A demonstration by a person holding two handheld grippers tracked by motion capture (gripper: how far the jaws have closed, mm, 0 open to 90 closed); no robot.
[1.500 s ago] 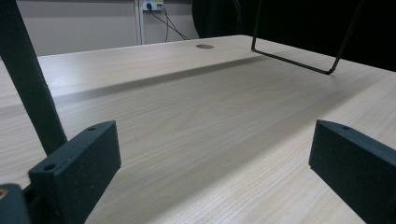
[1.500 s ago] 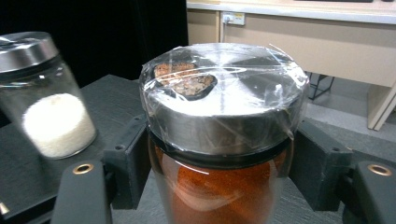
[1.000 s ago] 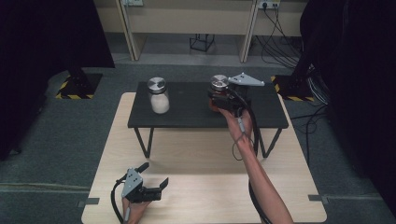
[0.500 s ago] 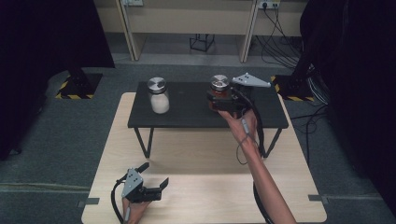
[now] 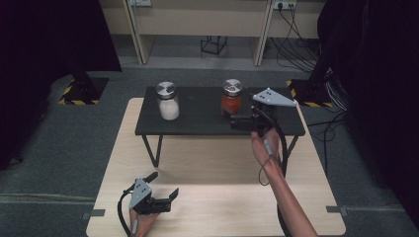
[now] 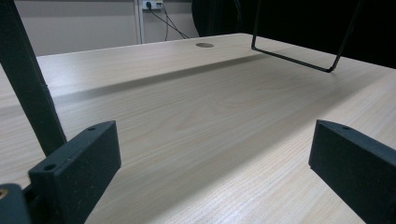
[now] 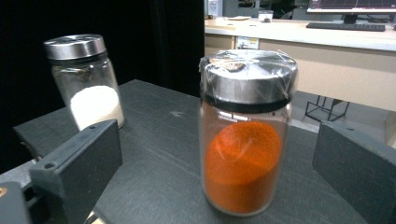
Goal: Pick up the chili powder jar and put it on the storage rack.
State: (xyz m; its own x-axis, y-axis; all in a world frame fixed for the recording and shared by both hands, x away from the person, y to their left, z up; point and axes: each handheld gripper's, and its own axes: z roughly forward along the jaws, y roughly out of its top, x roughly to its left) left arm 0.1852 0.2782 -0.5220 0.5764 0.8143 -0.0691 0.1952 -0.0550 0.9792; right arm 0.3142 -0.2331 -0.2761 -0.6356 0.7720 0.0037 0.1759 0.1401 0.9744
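Right gripper view: the jar of orange powder (image 7: 246,135) is seen upright on the black raised shelf (image 7: 154,158), framed between the two black jaws, which stand wide apart with clear space on either side of the glass; nothing is held.
Right gripper (image 5: 243,121): in the high view it is held at shelf level, just in front of the orange jar, jaws spread.
Left gripper (image 5: 159,196): it is rested low over the light wooden table (image 5: 217,173) at the near edge, jaws apart, nothing between them.
Second jar: a jar of white powder (image 5: 168,101) is stood upright on the same shelf, well apart from the orange one.
Risk, tipping: the orange jar is judged tall for its base; if one jaw is brought against the glass before the other, the jar could be pushed over or slid toward the far edge of the shelf.
Risk, slip: smooth glass and a metal lid wrapped in clear film are noted; a grip taken high on the lid could slide off.
Risk, shelf: the shelf is carried on thin wire legs (image 6: 299,51); a downward knock could rock it and disturb both jars.
Count, jars: two (one orange, one white).
Count, grippers: two.
Count, shelves: one, on one table.
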